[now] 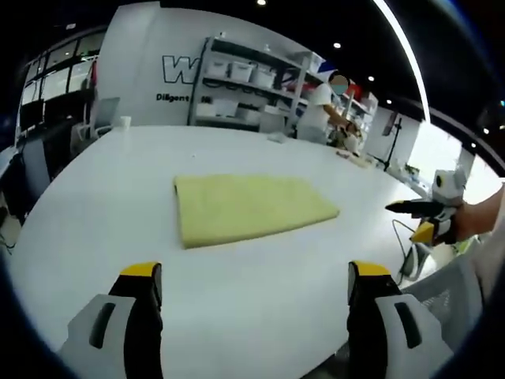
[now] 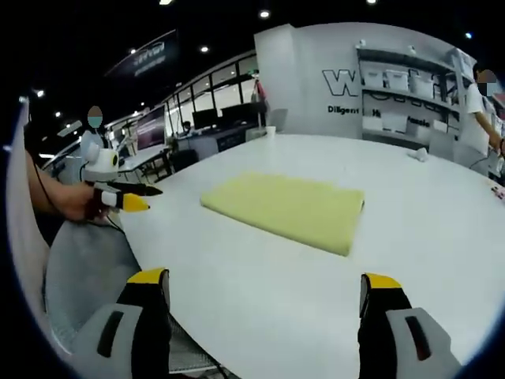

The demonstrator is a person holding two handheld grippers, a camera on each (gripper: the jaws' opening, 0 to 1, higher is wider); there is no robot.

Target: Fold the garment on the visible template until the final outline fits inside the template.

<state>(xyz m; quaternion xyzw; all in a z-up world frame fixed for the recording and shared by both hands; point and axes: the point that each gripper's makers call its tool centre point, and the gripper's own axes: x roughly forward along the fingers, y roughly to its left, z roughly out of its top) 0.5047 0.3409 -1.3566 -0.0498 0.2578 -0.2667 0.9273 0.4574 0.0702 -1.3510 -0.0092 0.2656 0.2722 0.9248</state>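
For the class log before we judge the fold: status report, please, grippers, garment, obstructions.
Left gripper open, holding nothing. Right gripper open, holding nothing. Yellow garment folded into a flat rectangle on the white table. Nothing lies on or against it.

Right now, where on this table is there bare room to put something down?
The white table is bare on every side of the folded yellow cloth, widest between it and the near edge. The far edge is busier, with a cup and small items.

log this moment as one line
yellow folded cloth garment flat on white table | left gripper open, empty | right gripper open, empty
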